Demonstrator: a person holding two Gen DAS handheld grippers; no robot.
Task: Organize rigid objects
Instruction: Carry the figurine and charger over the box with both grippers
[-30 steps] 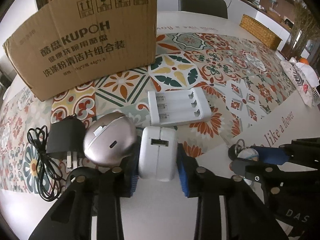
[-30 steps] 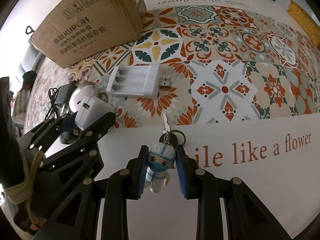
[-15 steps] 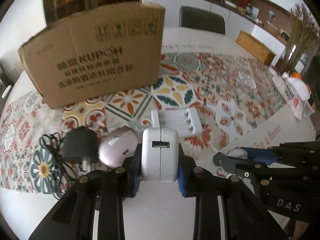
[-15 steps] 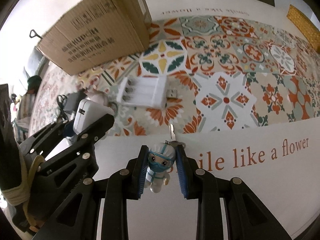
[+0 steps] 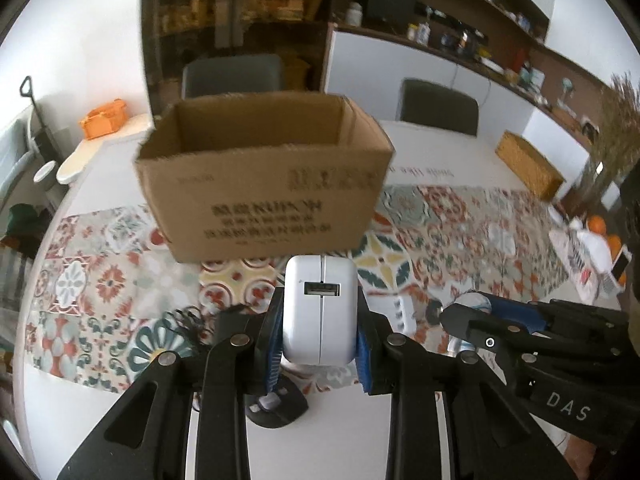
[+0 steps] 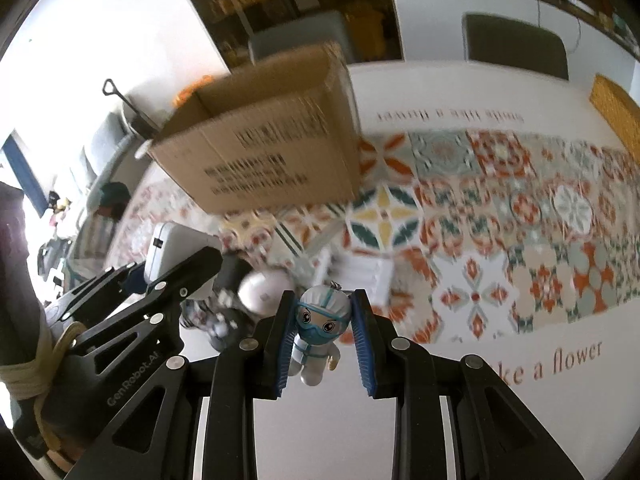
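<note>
The counter (image 5: pixel 424 148), under its patterned tile cloth, carries an open cardboard box (image 5: pixel 260 184) whose visible inside shows nothing yet, so the sorting looks barely begun. Two things are lifted clear of the cloth and face the box: the left tongs (image 5: pixel 320 332) are clamped on a white USB charger block (image 5: pixel 320 312), and the right tongs (image 6: pixel 325 336) are clamped on a small masked figurine keychain (image 6: pixel 318 332). Neither is over the box opening, so both drops remain to be done. Left on the cloth below are a white battery charger (image 6: pixel 356 268), a rounded silver gadget (image 6: pixel 264 292) and a black plug with coiled cord (image 5: pixel 188 320), all apparently awaiting their turn.
</note>
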